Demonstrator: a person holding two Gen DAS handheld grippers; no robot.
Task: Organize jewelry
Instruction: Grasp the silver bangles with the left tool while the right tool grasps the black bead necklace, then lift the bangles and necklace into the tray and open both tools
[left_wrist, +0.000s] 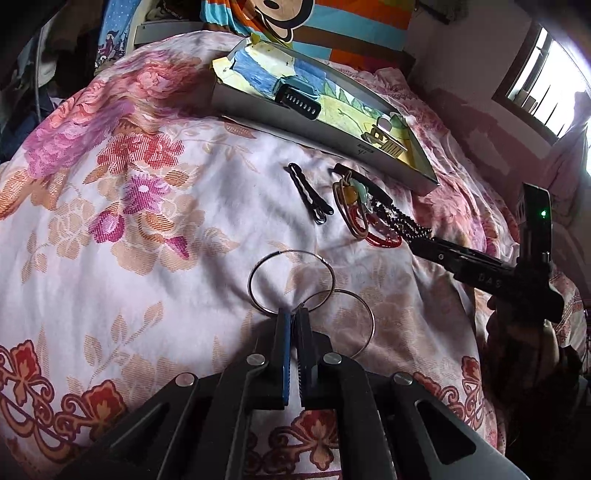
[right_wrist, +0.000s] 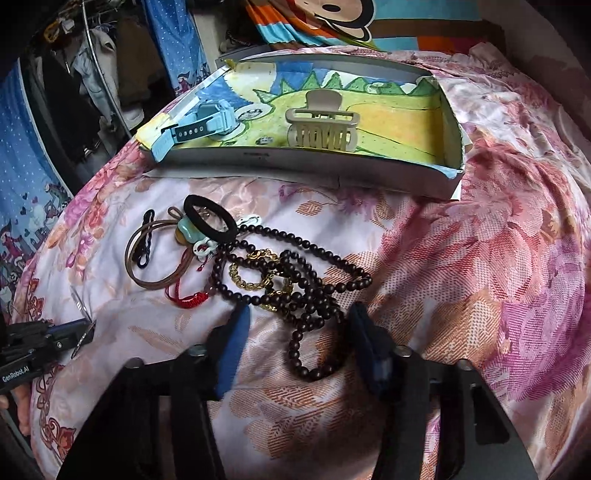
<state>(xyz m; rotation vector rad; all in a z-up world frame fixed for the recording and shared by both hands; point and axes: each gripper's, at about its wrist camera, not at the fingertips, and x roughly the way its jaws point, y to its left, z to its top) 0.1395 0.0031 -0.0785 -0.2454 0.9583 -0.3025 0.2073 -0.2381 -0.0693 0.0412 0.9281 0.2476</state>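
My left gripper (left_wrist: 293, 314) is shut on two thin silver hoop rings (left_wrist: 291, 282) just above the floral bedspread. My right gripper (right_wrist: 295, 325) is open, its blue pads on either side of the tail of a dark bead necklace (right_wrist: 306, 291). The necklace lies tangled with a gold chain (right_wrist: 255, 273), a red cord bracelet (right_wrist: 184, 297), brown bangles (right_wrist: 155, 258) and a black hair tie (right_wrist: 210, 219). A shallow box (right_wrist: 306, 162) behind them holds a beige hair claw (right_wrist: 321, 125) and a light blue watch (right_wrist: 207, 123).
Black hairpins (left_wrist: 308, 195) lie on the bedspread left of the pile. The box (left_wrist: 325, 136) sits at the far side of the bed. A striped cartoon blanket (right_wrist: 332, 18) and hanging clothes (right_wrist: 92, 74) are behind. A window (left_wrist: 543, 77) is at the right.
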